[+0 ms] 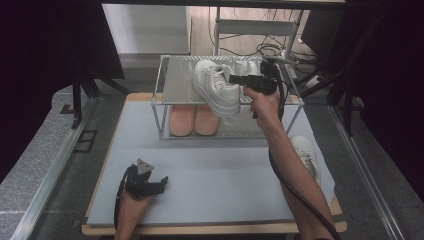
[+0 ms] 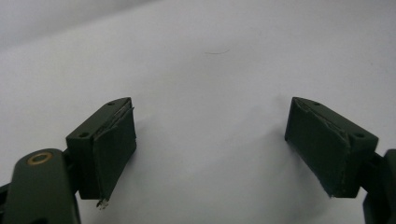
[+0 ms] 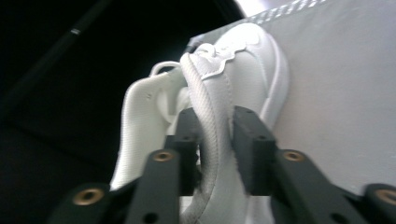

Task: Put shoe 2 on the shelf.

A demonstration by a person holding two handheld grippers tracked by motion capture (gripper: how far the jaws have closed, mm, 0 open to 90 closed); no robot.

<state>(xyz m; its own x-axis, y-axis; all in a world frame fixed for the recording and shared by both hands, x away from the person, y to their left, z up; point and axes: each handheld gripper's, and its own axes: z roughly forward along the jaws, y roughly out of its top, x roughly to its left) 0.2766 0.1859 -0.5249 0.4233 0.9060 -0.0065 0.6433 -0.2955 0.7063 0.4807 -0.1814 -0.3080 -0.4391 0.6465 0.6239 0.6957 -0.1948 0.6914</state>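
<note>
Because the grey-covered table [image 1: 210,192] carries a two-tier wire shoe rack [image 1: 165,100] at its far side, the work sits up on the rack's top shelf, where one white sneaker [image 1: 216,86] rests on its sole. Its long axis runs on a diagonal — toe toward the far left of the shelf, heel toward the near right edge, so the heel end overhangs close to the front rail. The right gripper [image 1: 234,79] comes at it from the right, across that axis, level with the lacing; it is by far the nearer hand. In the right gripper view the jaws stand a little apart around a white lace [image 3: 211,140] and the shoe's tongue area, the pads not pressing firmly — a slack hold at best. The left gripper [image 1: 159,180] rests low on the near left of the table, jaws wide apart on nothing. Pink slippers [image 1: 192,120] fill the lower shelf; a second white sneaker [image 1: 306,155] lies on the table to the right.
</note>
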